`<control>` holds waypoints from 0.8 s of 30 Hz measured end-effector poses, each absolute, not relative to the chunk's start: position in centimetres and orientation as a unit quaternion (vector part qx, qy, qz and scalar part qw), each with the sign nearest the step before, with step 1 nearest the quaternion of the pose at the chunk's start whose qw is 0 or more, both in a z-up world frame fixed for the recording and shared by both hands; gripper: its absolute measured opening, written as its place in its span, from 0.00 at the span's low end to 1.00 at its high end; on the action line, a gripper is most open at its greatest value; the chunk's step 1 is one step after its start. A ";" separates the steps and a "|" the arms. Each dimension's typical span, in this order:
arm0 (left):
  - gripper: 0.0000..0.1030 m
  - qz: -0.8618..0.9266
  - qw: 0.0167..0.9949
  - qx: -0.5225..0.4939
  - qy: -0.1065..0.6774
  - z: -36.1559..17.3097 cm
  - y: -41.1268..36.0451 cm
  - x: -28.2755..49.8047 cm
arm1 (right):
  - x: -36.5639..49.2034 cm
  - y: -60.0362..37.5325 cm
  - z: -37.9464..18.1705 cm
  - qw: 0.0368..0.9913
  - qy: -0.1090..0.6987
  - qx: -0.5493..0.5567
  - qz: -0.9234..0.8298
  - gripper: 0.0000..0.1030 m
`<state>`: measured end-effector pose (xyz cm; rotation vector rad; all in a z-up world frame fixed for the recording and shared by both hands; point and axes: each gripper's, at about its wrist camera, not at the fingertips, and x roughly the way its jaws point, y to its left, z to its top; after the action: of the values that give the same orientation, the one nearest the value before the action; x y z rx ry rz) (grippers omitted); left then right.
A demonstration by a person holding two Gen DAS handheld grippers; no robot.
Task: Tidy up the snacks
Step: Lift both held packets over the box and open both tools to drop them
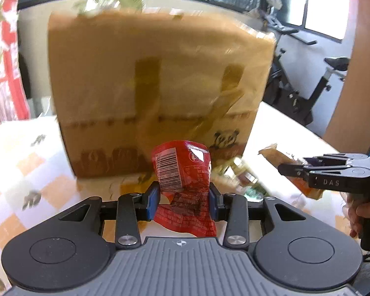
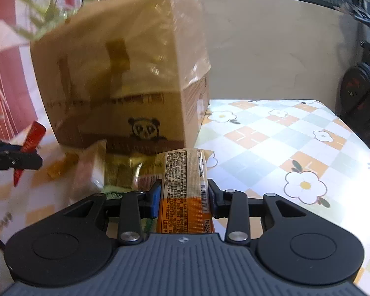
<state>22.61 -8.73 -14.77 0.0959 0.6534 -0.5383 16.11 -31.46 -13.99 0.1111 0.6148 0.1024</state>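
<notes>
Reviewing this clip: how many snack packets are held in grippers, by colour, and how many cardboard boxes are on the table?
Red packet, held in the left gripper: 1
Orange and gold packet, held in the right gripper: 1
Cardboard box: 1
Total: 3
Loose packets by the box are too blurred to count.

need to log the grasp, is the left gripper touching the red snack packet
Touching. The left wrist view shows the left gripper closed on the red snack packet, both blue pads pressed against its sides.
</notes>
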 end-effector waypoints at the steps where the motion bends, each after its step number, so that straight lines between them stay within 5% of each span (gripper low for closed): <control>1: 0.41 -0.268 0.911 0.043 0.309 -14.0 -8.9 22.7 | 16.0 -31.5 -13.4 0.952 0.297 0.057 0.050 0.37; 13: 0.41 -0.328 0.924 0.017 0.197 -3.2 -11.2 25.9 | 19.0 -32.4 -1.8 0.972 0.185 0.125 0.079 0.37; 24: 0.41 -0.313 0.927 -0.029 0.205 -0.5 -14.2 34.6 | 29.1 -30.8 2.6 0.978 0.162 0.080 0.104 0.37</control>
<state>34.58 -14.16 -0.51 -0.0585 0.4206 -0.6424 29.07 -30.80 2.58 0.1617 0.3266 0.2100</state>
